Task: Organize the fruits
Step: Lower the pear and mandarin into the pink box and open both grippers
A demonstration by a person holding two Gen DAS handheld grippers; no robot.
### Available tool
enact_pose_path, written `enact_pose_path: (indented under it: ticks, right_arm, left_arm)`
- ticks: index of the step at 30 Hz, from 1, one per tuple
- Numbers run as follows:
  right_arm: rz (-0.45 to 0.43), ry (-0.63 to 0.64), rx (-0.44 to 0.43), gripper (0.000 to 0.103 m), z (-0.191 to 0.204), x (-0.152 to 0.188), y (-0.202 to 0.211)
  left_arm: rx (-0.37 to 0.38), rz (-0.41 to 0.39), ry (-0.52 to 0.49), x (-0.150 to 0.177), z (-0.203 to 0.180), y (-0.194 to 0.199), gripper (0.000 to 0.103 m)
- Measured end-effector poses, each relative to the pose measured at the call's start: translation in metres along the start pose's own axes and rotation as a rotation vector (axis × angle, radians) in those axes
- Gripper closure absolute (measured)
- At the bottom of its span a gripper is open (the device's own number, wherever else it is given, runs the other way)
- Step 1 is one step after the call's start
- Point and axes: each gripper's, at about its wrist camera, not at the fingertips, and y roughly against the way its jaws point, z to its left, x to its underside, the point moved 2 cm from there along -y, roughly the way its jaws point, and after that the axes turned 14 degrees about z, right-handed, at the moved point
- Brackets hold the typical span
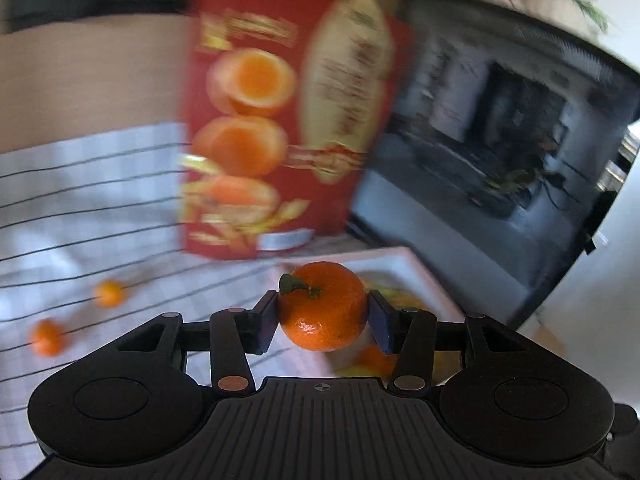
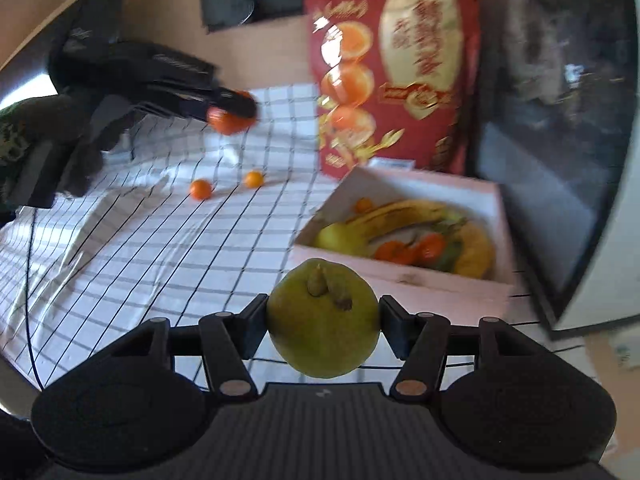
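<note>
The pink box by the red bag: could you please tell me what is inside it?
The pink box holds bananas, tangerines, a yellow-green fruit and one small orange fruit. Anything beneath them is covered.

I see a checked tablecloth [image 2: 168, 248]; on it two small oranges [image 2: 201, 189] [image 2: 253, 179], a white fruit box [image 2: 404, 276] and an upright red bag [image 2: 396, 72].

- The left gripper [image 1: 322, 316] clamps a small round orange mandarin with a green leaf [image 1: 322, 306] between its dark pads.
- Two small orange fruits [image 1: 108, 293] [image 1: 47, 337] lie on the white black-striped cloth [image 1: 80, 200], toward its left edge.
- A red printed carton [image 1: 280, 120] stands at the cloth's far edge.
- A pale box [image 1: 396, 258] sits just behind the mandarin.
</note>
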Motion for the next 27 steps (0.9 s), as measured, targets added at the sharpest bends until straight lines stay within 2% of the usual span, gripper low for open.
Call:
enact_pose_path:
  ticks: [4,7,9,11,15,20,24,27]
  right_arm:
    - [-0.035,-0.059,0.046,0.044,-0.015,0.011,0.014]
    - [-0.054,-0.099,0.064,0.044,-0.022,0.020,0.024]
    - [-0.066,-0.121,0.071,0.044,-0.026,0.025,0.029]
    - [-0.076,-0.142,0.079,0.044,-0.030,0.027,0.031]
    - [-0.080,-0.181,0.059,0.044,-0.043,0.014,0.029]
    - [-0.081,-0.178,0.022,0.044,-0.066,-0.038,0.011]
    - [-0.038,-0.209,-0.028,0.044,-0.093,-0.094,-0.027]
    - [0.032,-0.257,-0.061,0.044,-0.109,-0.129,-0.071]
  left_arm:
    - [0.022,0.121,-0.022,-0.016,-0.037,-0.067,0.050]
    - [-0.024,0.213,-0.003,-0.021,-0.044,-0.108,0.050]
    - [-0.059,0.234,0.013,-0.022,-0.041,-0.119,0.050]
    - [-0.072,0.215,0.009,-0.019,-0.038,-0.115,0.050]
    - [-0.013,0.124,0.052,-0.014,-0.027,-0.086,0.050]
    - [0.039,0.032,0.144,0.019,-0.016,-0.038,0.050]
    - [0.066,0.039,0.183,0.059,-0.018,-0.016,0.050]
    - [0.073,0.064,0.181,0.080,-0.020,-0.007,0.050]
